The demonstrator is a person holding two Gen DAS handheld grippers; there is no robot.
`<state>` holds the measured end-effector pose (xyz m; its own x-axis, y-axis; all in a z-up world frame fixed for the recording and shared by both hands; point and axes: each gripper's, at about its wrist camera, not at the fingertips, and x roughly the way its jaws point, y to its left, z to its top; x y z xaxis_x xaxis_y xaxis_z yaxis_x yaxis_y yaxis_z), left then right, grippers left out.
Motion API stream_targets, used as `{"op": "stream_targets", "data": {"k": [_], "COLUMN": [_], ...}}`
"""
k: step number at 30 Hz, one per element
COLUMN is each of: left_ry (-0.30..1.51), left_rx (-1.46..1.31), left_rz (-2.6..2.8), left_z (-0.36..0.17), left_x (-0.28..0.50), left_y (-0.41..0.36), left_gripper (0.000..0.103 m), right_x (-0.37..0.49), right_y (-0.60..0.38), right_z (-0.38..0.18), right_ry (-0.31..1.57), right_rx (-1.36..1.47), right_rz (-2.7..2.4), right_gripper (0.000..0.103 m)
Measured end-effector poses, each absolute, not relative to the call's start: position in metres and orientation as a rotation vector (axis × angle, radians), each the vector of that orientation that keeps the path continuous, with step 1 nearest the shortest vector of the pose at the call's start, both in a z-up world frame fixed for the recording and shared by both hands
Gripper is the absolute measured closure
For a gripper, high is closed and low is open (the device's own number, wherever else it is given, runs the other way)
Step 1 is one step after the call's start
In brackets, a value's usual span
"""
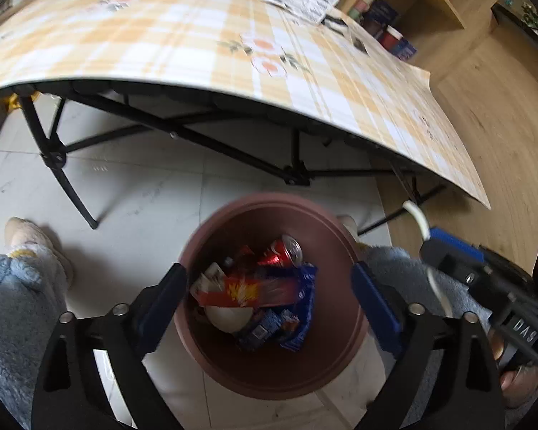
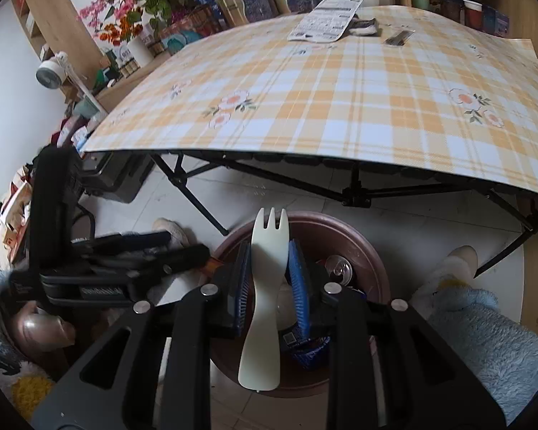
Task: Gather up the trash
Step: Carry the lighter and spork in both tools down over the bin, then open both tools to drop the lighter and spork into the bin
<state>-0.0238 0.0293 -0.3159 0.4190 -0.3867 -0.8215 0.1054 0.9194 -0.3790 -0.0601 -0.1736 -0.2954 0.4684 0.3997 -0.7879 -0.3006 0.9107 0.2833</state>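
Two hand-held grippers above bin [image 1: 269, 369], left [image 1: 269, 286] empty, agape, right [image 2: 269, 268] clamping spork [image 2: 265, 286], checked table [image 2: 340, 107]

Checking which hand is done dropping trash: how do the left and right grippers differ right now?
The left gripper is wide open with nothing between its pads; the right gripper is shut on a white plastic fork. The fork's tines point up past the right fingertips. Both hang above the brown bin.
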Motion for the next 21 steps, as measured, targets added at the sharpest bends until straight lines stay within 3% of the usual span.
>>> {"op": "stream_targets", "data": {"k": [12, 21], "left_ry": [0.839, 0.698], "left_rx": [-0.201, 0.051], "left_rz": [-0.146, -0.183], "left_z": [-0.258, -0.221], "left_x": [-0.036, -0.055], "left_y": [0.052, 0.058], "left_gripper": [0.007, 0.006], "right_x": [-0.056, -0.052], "right_y": [-0.172, -0.169], "right_z": [-0.32, -0.334], "right_ry": [1.082, 1.143], "right_rx": [0.101, 0.095], "right_rz": [0.411, 0.395], "right_gripper": [0.078, 0.078]}}
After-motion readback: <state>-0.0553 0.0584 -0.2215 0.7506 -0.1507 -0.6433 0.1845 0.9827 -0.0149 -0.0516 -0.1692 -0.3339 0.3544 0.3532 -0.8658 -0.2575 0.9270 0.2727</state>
